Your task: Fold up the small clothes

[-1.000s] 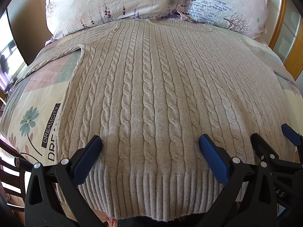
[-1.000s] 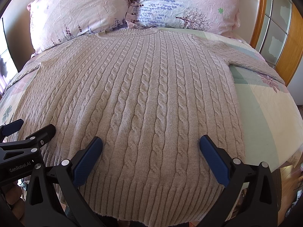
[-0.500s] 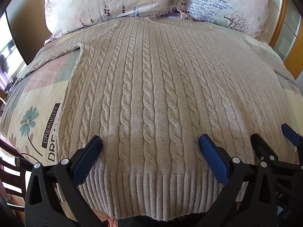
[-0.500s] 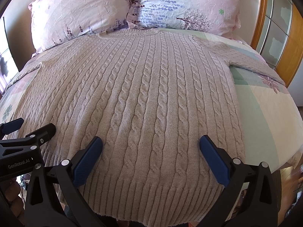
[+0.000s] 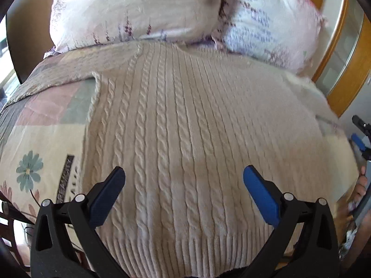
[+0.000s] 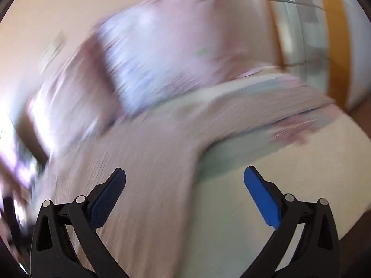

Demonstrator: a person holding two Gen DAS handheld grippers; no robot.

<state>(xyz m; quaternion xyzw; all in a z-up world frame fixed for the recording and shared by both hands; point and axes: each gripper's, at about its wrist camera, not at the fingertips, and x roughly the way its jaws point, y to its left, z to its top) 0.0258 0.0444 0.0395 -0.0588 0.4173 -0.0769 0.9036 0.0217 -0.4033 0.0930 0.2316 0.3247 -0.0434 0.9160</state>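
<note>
One sweater (image 5: 185, 120), beige and cable-knit, lies flat on the bed (image 5: 44, 143), spread face up with its ribbed hem nearest the cameras and its neck up against the pillows. Two pillows stand at the head of the bed: a pink flowered one (image 5: 129, 9) on the left and a paler one with purple print (image 5: 266, 25) to its right, the two touching. One sleeve (image 5: 58, 74) runs out to the left across the patterned bedcover. A wooden frame (image 5: 347, 64) with glass panels stands beyond the bed on the right.

Two grippers show. The left gripper (image 5: 184, 185) hangs over the lower part of the sweater, its jaws wide apart and holding nothing; the knit fills the gap between the two blue pads, and the hem lies just below them. Whether the pads touch the fabric cannot be told.

The right wrist view is badly smeared. The right gripper (image 6: 184, 186) also has its jaws spread wide and empty. Its left pad is over the sweater (image 6: 148, 162), while its right pad is over bare bedcover (image 6: 289, 153); the sweater's side edge runs between them. The other sleeve (image 6: 266, 106) stretches away up and to the right. In the left wrist view the right gripper (image 5: 360, 136) appears at the far right edge, beside the sweater.
</note>
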